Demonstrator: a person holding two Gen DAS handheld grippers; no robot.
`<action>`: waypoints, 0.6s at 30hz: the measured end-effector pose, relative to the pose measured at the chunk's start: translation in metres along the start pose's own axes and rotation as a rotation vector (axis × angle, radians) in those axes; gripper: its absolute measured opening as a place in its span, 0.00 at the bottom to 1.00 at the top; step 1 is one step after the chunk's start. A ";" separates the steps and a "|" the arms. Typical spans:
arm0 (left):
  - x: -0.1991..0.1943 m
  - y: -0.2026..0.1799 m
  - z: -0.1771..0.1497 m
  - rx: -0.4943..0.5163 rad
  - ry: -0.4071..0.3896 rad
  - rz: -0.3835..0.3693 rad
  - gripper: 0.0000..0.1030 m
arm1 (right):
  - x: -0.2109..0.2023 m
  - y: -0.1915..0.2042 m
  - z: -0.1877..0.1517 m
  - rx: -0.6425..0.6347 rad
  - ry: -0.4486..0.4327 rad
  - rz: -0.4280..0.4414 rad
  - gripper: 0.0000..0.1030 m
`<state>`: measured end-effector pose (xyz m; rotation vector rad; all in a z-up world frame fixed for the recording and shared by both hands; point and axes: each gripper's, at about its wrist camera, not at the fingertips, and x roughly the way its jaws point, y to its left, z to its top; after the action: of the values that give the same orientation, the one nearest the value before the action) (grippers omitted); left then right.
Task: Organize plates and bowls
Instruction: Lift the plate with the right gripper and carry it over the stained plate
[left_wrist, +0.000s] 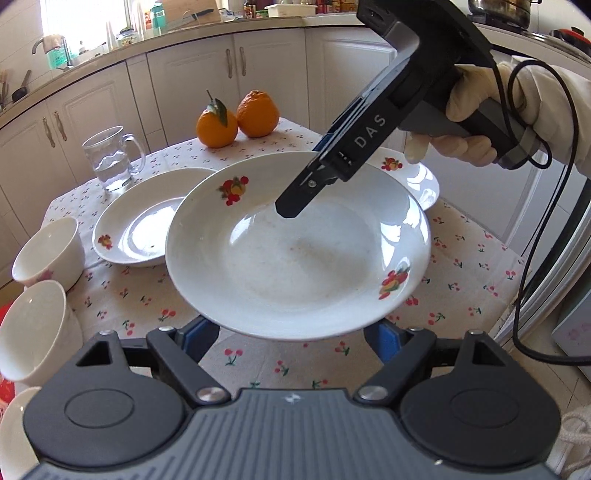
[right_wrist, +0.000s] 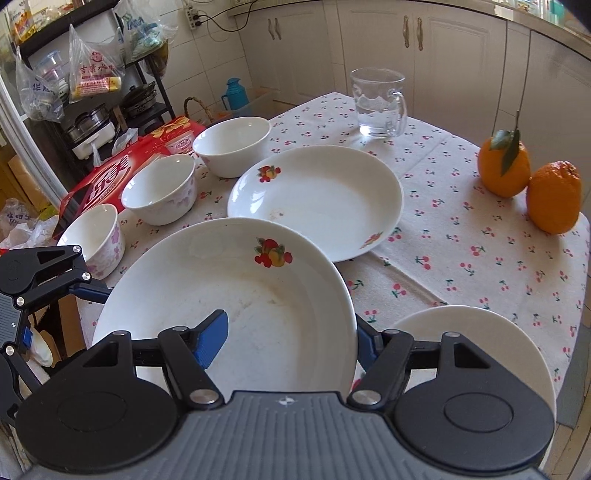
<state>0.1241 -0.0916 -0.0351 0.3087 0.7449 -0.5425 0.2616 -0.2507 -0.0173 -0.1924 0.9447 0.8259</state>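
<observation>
Above the table (right_wrist: 461, 206) a fruit-print plate (left_wrist: 295, 254) hangs tilted – right tool (right_wrist: 290, 338) clamps its rim, left tool (left_wrist: 293, 338) spreads wide under its near edge

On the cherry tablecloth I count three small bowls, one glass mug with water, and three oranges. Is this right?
Not quite. There are two oranges, not three, as the right wrist view shows. The three small bowls and the one glass mug with water are right.

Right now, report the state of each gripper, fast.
Left gripper: open, fingers spread under the plate.
Right gripper: fingers straddle the plate's rim; cannot tell whether they are clamped.
</observation>
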 end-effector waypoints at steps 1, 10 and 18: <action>0.003 -0.002 0.004 0.008 -0.001 -0.009 0.82 | -0.004 -0.005 -0.002 0.011 -0.005 -0.009 0.73; 0.037 -0.026 0.037 0.068 0.013 -0.099 0.82 | -0.032 -0.048 -0.029 0.105 -0.036 -0.087 0.73; 0.066 -0.040 0.058 0.110 0.017 -0.137 0.82 | -0.046 -0.086 -0.050 0.181 -0.062 -0.143 0.73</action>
<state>0.1734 -0.1736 -0.0446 0.3664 0.7582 -0.7122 0.2753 -0.3586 -0.0276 -0.0757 0.9312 0.6081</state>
